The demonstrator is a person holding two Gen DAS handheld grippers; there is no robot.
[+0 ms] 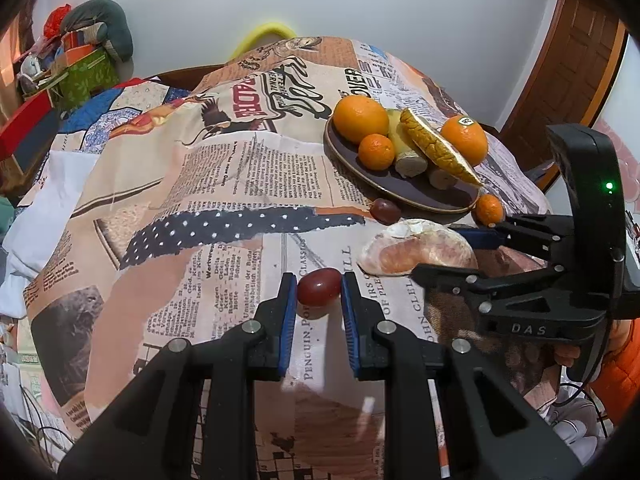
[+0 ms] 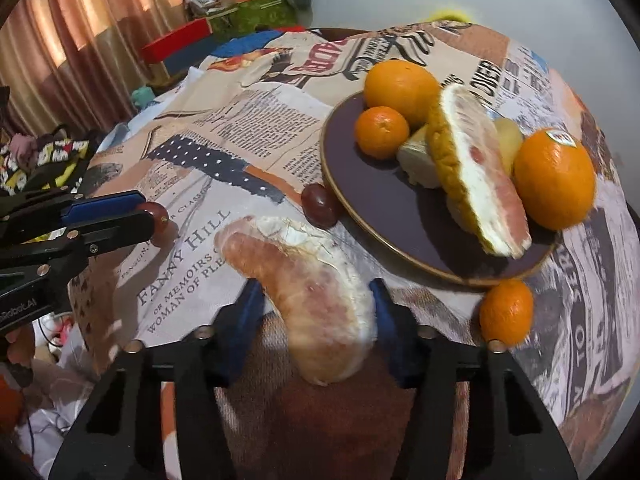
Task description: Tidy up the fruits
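left gripper clamped on grape – small, slick, crushable | right gripper pinching pomelo wedge mid-body; soft, tears – plate at 1 o'clock

Sticker text on orange illegible

Newsprint tablecloth, pink curtain

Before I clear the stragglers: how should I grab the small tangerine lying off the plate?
Grip the small tangerine across its round middle, coming from above on the side away from the plate, whose rim crowds it.
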